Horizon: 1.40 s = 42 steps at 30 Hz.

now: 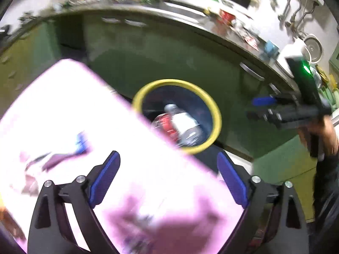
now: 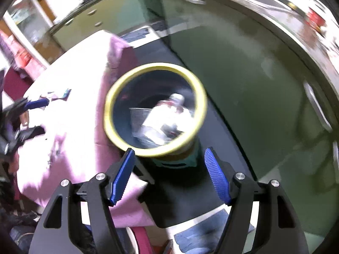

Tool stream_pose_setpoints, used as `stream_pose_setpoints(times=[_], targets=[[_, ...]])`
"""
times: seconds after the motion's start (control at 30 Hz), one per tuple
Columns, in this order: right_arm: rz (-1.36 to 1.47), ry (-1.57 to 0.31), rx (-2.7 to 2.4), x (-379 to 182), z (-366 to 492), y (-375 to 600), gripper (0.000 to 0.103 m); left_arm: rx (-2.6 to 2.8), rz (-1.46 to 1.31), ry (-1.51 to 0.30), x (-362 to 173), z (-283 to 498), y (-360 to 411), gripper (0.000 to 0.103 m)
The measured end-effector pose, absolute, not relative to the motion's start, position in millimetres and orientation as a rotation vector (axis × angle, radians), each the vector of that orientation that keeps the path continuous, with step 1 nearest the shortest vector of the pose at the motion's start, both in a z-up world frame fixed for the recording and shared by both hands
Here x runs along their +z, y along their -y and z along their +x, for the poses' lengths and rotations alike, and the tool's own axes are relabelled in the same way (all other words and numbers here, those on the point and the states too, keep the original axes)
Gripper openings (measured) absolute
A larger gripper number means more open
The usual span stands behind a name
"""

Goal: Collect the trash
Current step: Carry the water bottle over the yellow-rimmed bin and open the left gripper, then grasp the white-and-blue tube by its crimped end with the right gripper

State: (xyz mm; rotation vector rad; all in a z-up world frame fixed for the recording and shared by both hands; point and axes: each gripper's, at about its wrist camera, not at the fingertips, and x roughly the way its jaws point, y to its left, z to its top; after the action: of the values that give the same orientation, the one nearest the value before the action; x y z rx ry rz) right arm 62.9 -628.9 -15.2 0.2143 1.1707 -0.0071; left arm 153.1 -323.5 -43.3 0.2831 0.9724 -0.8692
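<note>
A round bin with a yellow rim (image 1: 214, 108) (image 2: 152, 66) stands on the floor beside a table under a pink cloth (image 1: 63, 110) (image 2: 70, 105). Inside it lie a clear plastic bottle (image 1: 184, 124) (image 2: 169, 114) and a clear cup (image 2: 139, 114). My left gripper (image 1: 168, 160) is open and empty above the table's edge. Small dark and blue scraps (image 1: 63, 152) (image 2: 61, 94) lie on the cloth. My right gripper (image 2: 169, 158) is open and empty, just above the bin; it also shows in the left wrist view (image 1: 257, 106).
Green kitchen cabinets (image 1: 169, 59) (image 2: 243, 74) under a cluttered steel counter (image 1: 211, 21) run behind the bin. A dark mat (image 2: 190, 190) covers the floor under the bin. Both views are motion-blurred.
</note>
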Motion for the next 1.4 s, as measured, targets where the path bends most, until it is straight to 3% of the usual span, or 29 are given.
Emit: stream_pose_setpoints(times=[0.3,0.53,1.1,1.3,1.4], targets=[[-0.067,-1.182,0.384,-24,174,442,0.068,-0.536,0.071,-0.928,-45,134,141,0.090],[-0.370,-1.153,0.571,-38,242,330,0.068,-0.426,0.005,-0.930,-50,126,77,0.090],[-0.424,-1.281,0.624,-85,295,315,0.063,-0.429,-0.014,-0.936,-59,132,56,0.090],[-0.420,-1.284,0.612,-86,298,320,0.053,-0.423,-0.005,-0.945,-61,132,55,0.090],[-0.415,-1.287,0.604,-83,295,331,0.038,-0.422,-0.008,-0.947,-62,130,54,0.090]])
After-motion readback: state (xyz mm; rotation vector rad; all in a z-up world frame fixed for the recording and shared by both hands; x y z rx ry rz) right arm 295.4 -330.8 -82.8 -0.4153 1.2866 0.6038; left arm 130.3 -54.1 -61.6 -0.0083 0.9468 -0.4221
